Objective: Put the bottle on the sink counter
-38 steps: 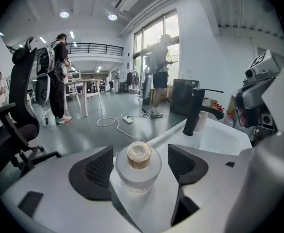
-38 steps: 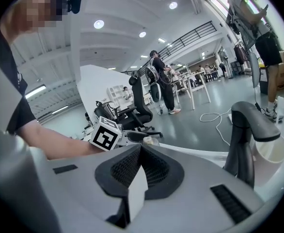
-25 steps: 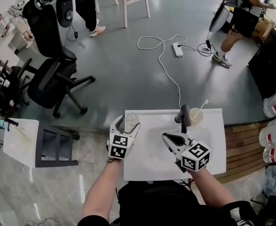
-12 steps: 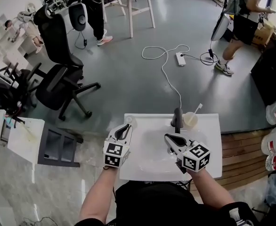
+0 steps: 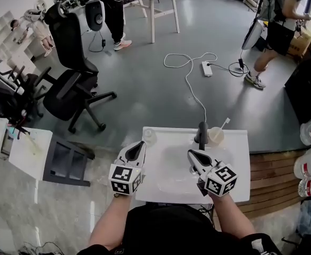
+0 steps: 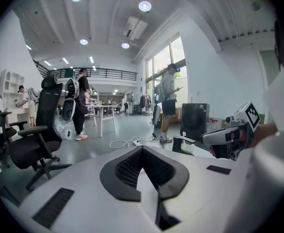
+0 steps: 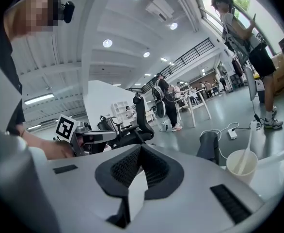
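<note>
Left: office chair [image 5: 70,89] on the floor. Left gripper [image 5: 137,146], jaws closed together and empty, sits near the bottle [image 5: 149,136] on the sink counter's [image 5: 239,163] back-left corner. Faucet [image 5: 202,133] stands centre-right. Right gripper [image 5: 192,154] has its jaws together, empty. Cup [image 5: 216,135] is beside the faucet.

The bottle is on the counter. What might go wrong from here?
1. The small clear bottle stands at the far left corner of the white sink counter, just beyond the left gripper; a nudge could tip it off.
2. The pale cup holding a stick stands near the right gripper; a swing might topple it.
</note>
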Demonstrator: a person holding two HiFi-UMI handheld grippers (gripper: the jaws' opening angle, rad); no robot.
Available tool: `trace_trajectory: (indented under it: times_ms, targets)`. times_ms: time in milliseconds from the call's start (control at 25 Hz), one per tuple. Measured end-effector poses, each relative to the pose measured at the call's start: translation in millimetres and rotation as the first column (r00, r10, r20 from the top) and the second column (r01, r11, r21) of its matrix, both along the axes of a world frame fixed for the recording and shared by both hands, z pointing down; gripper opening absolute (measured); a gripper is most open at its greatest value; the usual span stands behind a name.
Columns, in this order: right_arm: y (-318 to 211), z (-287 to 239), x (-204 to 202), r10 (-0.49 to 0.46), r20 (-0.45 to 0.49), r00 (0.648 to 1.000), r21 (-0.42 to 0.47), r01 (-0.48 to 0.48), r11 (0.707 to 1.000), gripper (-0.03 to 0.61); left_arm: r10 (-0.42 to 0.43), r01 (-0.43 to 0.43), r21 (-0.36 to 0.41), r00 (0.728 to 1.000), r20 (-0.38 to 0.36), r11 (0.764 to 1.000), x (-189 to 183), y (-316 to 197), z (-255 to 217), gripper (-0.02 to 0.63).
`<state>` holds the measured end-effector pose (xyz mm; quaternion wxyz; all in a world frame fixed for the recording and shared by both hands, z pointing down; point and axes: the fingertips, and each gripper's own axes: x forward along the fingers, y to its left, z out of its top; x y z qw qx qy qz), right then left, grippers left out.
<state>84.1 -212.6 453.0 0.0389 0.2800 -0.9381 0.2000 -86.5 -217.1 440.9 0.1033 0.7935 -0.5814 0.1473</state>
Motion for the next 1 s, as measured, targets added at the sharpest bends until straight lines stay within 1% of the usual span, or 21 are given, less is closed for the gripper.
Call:
trace_trajectory:
  times_ms: [120, 360, 480, 640, 760, 880, 1000]
  targets:
    - [6.6, -3.0, -16.7, 0.001, -0.03, 1.0, 0.024, 0.0, 1.0, 0.014, 0.001, -0.001, 0.006, 0.999, -0.036, 1.0, -16.2, 7.0, -7.0, 0.006]
    - [27.5, -14.9, -62.3, 0.047, -0.051, 0.998, 0.023, -0.046, 0.999, 0.014, 0.015, -0.011, 0.038, 0.995, -0.094, 0.999, -65.0, 44.7, -19.9, 0.006]
    - [46.2, -28.7, -92.4, 0.038, -0.055, 0.998, 0.051, -0.036, 0.998, 0.014, 0.037, -0.031, 0.063, 0.996, -0.087, 0.998, -87.8, 64.0, -27.0, 0.006]
    - [75.7, -48.8, -120.7, 0.049, -0.046, 0.998, 0.111, -0.043, 0.993, 0.014, 0.098, -0.091, 0.115, 0.994, -0.052, 0.989, -104.6, 82.5, -38.8, 0.006]
    - [92.1, -53.3, -124.2, 0.09, -0.055, 0.994, 0.128, -0.082, 0.988, 0.014, 0.132, -0.127, 0.148, 0.991, -0.026, 0.981, -111.4, 86.2, -44.9, 0.006]
    - [98.2, -59.2, -114.1, 0.128, -0.075, 0.989, 0.146, -0.117, 0.982, 0.014, 0.147, -0.135, 0.174, 0.988, -0.056, 0.975, -113.2, 84.6, -56.6, 0.006]
    - [93.6, -69.2, -99.3, 0.18, -0.069, 0.981, 0.162, -0.167, 0.972, 0.014, 0.152, -0.137, 0.187, 0.986, -0.071, 0.973, -113.8, 82.3, -67.3, 0.006]
